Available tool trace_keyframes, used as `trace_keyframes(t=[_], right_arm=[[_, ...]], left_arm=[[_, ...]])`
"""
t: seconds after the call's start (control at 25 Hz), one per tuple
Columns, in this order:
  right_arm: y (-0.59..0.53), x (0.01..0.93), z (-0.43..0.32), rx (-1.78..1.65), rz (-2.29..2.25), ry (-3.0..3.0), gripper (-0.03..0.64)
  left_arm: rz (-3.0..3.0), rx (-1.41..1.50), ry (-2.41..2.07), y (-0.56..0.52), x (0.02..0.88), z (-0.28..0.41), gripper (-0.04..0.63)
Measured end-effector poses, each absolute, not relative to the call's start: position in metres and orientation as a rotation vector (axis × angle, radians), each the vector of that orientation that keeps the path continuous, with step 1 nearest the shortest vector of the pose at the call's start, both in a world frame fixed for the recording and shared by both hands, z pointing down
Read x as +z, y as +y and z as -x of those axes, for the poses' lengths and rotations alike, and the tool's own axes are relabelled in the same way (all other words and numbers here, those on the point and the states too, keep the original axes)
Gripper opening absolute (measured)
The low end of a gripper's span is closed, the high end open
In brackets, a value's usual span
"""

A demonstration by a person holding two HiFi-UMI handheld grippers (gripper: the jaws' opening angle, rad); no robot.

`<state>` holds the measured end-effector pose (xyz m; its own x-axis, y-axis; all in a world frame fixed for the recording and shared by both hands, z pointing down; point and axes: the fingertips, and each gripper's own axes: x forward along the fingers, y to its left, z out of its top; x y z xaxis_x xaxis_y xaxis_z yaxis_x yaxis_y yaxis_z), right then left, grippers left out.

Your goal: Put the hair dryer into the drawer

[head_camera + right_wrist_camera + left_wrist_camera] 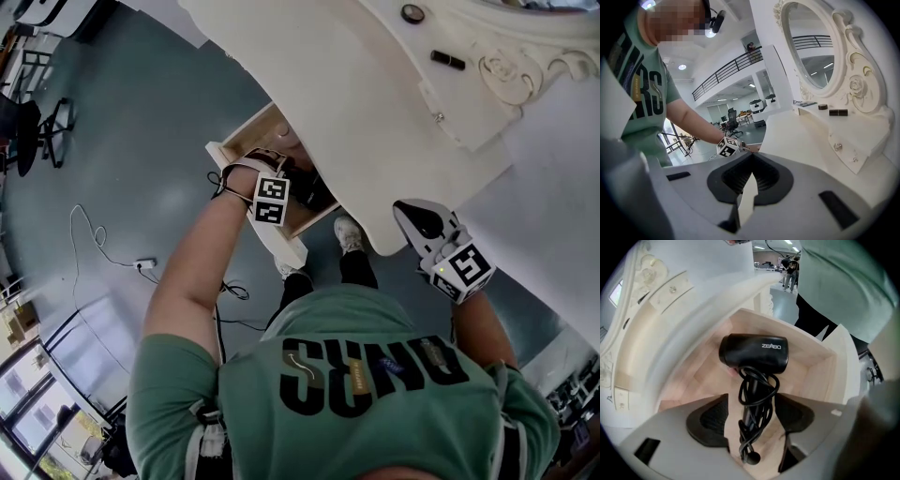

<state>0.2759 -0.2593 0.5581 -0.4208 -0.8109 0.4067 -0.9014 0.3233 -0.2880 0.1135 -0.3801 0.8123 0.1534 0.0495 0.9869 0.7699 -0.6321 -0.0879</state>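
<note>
A black hair dryer (753,351) lies on the wooden bottom of the pulled-out drawer (820,376). Its black cord (751,437) is bundled along the handle. My left gripper (751,400) points straight down over it, open. The handle and cord run through the gap between the pads, and neither pad presses on them. In the head view the left gripper (284,176) reaches into the drawer (246,131), where part of the dryer (314,194) shows dark. My right gripper (411,217) hovers at the front edge of the white dressing table (375,112), shut and empty (751,157).
The table top overhangs the back of the drawer. On it lie a small black tube (447,60) and a round lid (412,13), below an ornate mirror (815,47). The person's shoe (349,234) stands beside the drawer. A white cable (94,234) crosses the floor.
</note>
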Motion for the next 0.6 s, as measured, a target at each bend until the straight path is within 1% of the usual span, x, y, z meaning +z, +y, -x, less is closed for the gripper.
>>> trace_keyframes(t=[0.32,0.48,0.6], right_arm=[[-0.277,0.521,-0.249,0.613,-1.522,-2.441,-0.011],[-0.288,0.495,-0.233,0.586,-1.52,-2.471,-0.011],[-0.298,0.476,-0.218,0.577,-1.521,-2.501,-0.011]], left_arm=[[2.021,-1.448,-0.506,-0.409,0.726,-0.102,0.299],[2.253,-1.37,-0.255,-0.423,0.667,-0.086,0.299],[2.469,-1.257,-0.053,-0.432,0.616,-0.062,0.299]])
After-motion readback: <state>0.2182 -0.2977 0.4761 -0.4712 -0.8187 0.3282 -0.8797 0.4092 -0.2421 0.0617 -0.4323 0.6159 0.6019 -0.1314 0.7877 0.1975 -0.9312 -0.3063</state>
